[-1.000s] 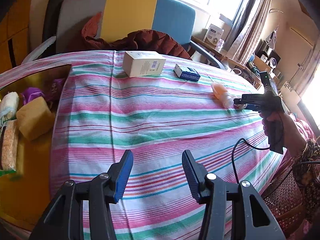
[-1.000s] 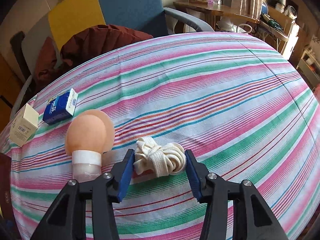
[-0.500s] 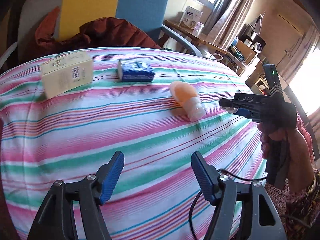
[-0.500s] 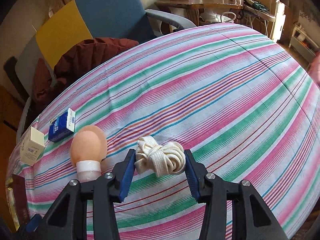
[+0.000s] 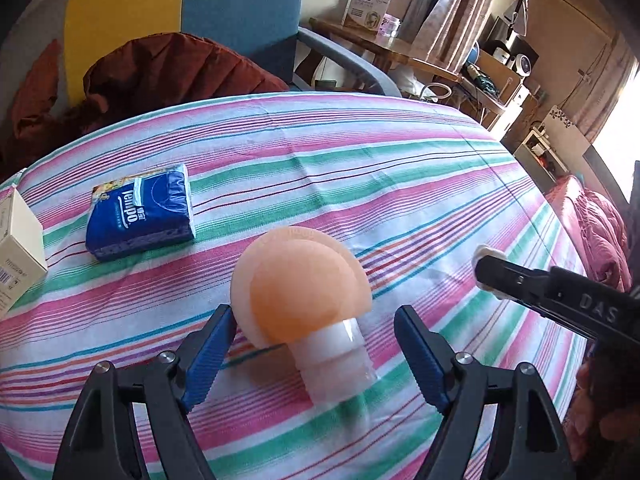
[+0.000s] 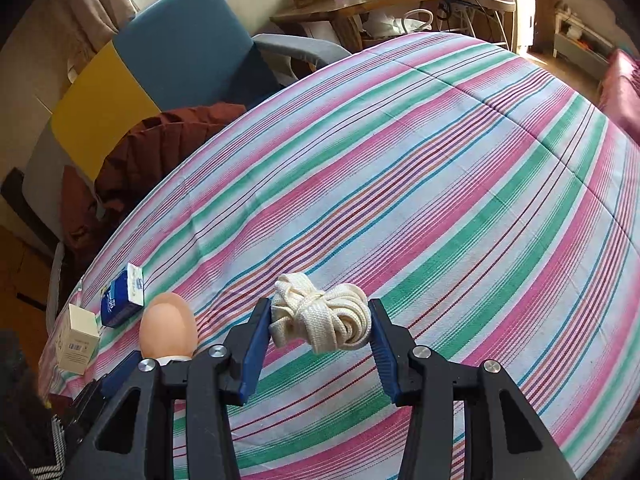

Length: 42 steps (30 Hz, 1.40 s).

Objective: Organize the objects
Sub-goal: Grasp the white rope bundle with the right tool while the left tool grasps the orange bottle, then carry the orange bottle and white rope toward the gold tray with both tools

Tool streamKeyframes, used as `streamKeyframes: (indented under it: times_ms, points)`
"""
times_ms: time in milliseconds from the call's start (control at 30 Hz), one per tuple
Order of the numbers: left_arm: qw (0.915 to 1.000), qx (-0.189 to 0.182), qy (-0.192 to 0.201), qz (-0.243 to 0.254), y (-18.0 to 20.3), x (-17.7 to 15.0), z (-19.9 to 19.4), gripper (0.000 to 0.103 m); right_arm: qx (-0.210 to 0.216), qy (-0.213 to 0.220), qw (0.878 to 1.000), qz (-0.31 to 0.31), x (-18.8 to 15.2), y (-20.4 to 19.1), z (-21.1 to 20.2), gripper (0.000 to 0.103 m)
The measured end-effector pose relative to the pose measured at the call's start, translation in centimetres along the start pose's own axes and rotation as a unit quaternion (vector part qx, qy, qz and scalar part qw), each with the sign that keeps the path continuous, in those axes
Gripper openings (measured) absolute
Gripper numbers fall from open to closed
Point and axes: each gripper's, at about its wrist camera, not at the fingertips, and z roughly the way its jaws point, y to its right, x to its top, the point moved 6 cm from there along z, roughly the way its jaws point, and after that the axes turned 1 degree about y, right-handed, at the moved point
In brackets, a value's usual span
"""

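Right fingers (image 6: 316, 330) clamped on rope bundle (image 6: 322, 320); left fingers (image 5: 316, 344), just spread wide, straddle peach bottle (image 5: 300, 284) unpressed. Tissue pack (image 5: 140, 210) at ten o'clock, white box (image 5: 18, 248) at nine, unsorted on striped bench (image 5: 360, 168); most remains.

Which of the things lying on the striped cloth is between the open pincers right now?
The peach-coloured squeeze bottle, lying with its clear cap toward the camera. The left gripper has just been opening around it, pads not touching. The blue tissue pack and cream box lie further off.
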Motion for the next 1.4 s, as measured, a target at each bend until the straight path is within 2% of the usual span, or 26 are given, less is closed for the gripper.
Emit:
streamKeyframes:
  times_ms: [67,167,333,500,767,933,1100,1267,1400]
  points:
    - [0.9998,0.016,0.002,0.006,-0.3,0.0,0.8,0.083,0.004,-0.001,1.000,0.000,0.0,-0.2,0.1,0.048]
    - [0.9984,0.028,0.016,0.046,-0.1,0.1,1.0,0.082,0.007,-0.003,1.000,-0.002,-0.1,-0.6,0.4,0.048]
    - [0.9964,0.002,0.052,0.067,-0.4,-0.7,0.0,0.073,0.011,-0.008,1.000,-0.006,-0.4,-1.0,0.8,0.048]
    - [0.9968,-0.012,0.069,0.038,-2.4,-1.4,-1.5,0.068,0.012,-0.009,1.000,-0.012,-0.6,-1.2,0.9,0.048]
    - [0.9944,0.002,0.103,-0.022,-6.5,-3.8,-4.7,0.066,0.041,-0.015,0.998,-0.039,-1.5,-3.2,1.1,0.048]
    - [0.9906,0.008,0.131,-0.037,-8.2,-6.0,-7.4,0.065,0.064,-0.019,0.995,-0.075,-2.7,-5.6,1.1,0.048]
    - [0.9889,0.011,0.144,-0.035,-8.8,-8.0,-9.2,0.065,0.088,-0.023,0.988,-0.121,-4.6,-8.5,1.0,0.048]
    - [0.9870,0.013,0.150,-0.057,-10.6,-9.8,-11.0,0.065,0.117,-0.013,0.980,-0.160,-6.5,-11.3,0.0,0.048]
    - [0.9859,0.007,0.150,-0.073,-11.7,-11.1,-12.2,0.065,0.126,-0.002,0.967,-0.220,-8.4,-13.9,-0.4,0.048]
